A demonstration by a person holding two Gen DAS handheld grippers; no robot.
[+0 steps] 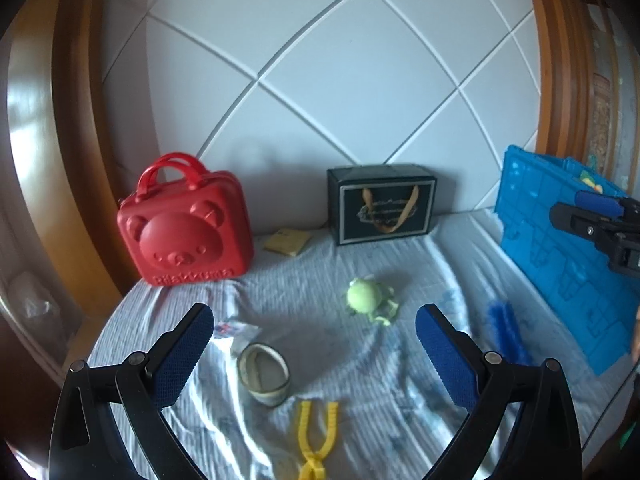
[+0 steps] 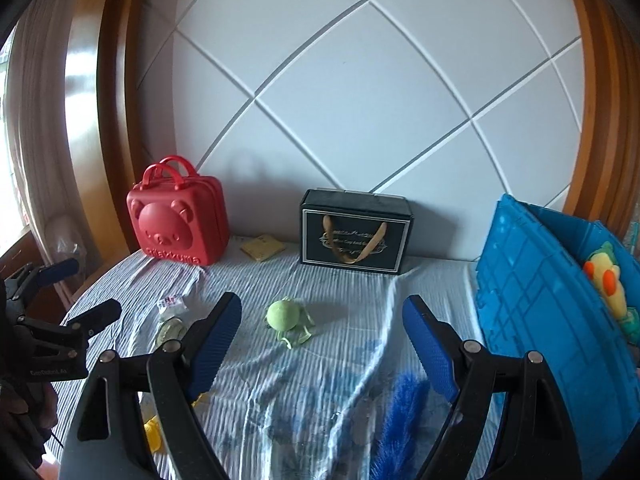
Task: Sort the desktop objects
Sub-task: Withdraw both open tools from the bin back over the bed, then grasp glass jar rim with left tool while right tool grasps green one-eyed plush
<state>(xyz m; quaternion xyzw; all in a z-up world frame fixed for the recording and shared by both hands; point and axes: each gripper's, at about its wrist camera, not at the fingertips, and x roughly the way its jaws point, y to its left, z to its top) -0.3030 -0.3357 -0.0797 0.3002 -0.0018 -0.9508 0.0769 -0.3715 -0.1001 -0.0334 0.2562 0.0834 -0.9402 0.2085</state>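
Both grippers, left (image 1: 314, 330) and right (image 2: 322, 322), are shown spread wide, nothing held. Ahead, a green toy (image 1: 366, 296) is seen on the striped cloth (image 1: 400, 380), near a blue crate (image 2: 532, 304).

Striped bedsheet (image 1: 360, 360), red case (image 1: 185, 224), black box (image 1: 382, 204), green plush (image 1: 366, 296), yellow clip (image 1: 316, 440)

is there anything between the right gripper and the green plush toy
Nothing visible. The right gripper is open and empty, and the green plush toy lies ahead of its fingers on bare striped cloth.
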